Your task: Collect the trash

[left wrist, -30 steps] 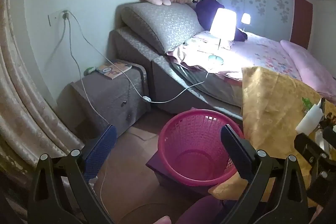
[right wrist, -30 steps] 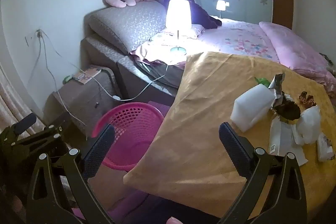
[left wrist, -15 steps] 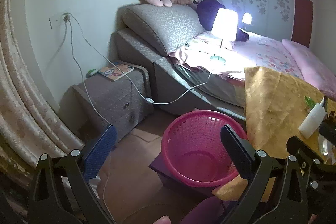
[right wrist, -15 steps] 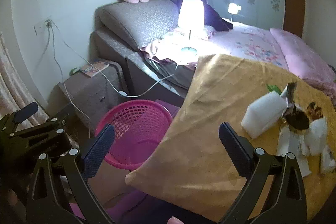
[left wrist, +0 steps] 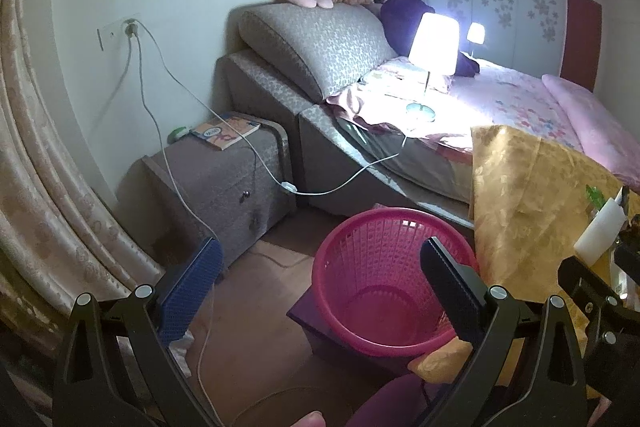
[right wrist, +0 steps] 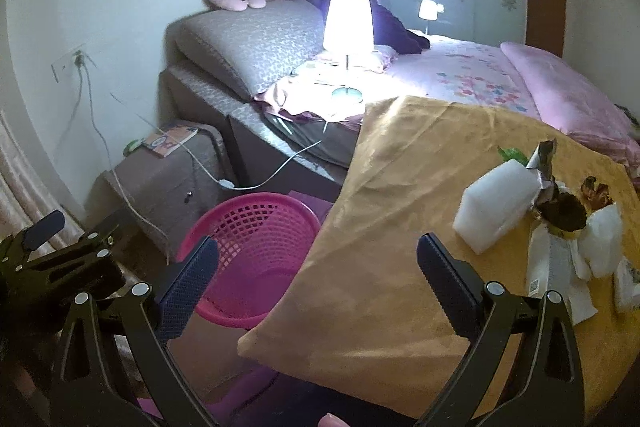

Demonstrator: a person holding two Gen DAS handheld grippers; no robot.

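A pink plastic basket stands empty on the floor beside a table with a golden cloth. Trash lies at the table's right side: a white foam block, a dark crumpled wrapper, white crumpled paper and a flat white carton. My left gripper hangs open above the floor and basket, holding nothing. My right gripper is open over the table's left edge, well short of the trash. The left gripper also shows at the left edge of the right wrist view.
A grey bed with a lit lamp stands behind the basket. A bedside cabinet with a book sits at left, and white cables trail from a wall socket across it. A curtain hangs at far left.
Both cameras have drifted slightly left and back, so the basket and bed sit further right in view. Both grippers stay open and empty.
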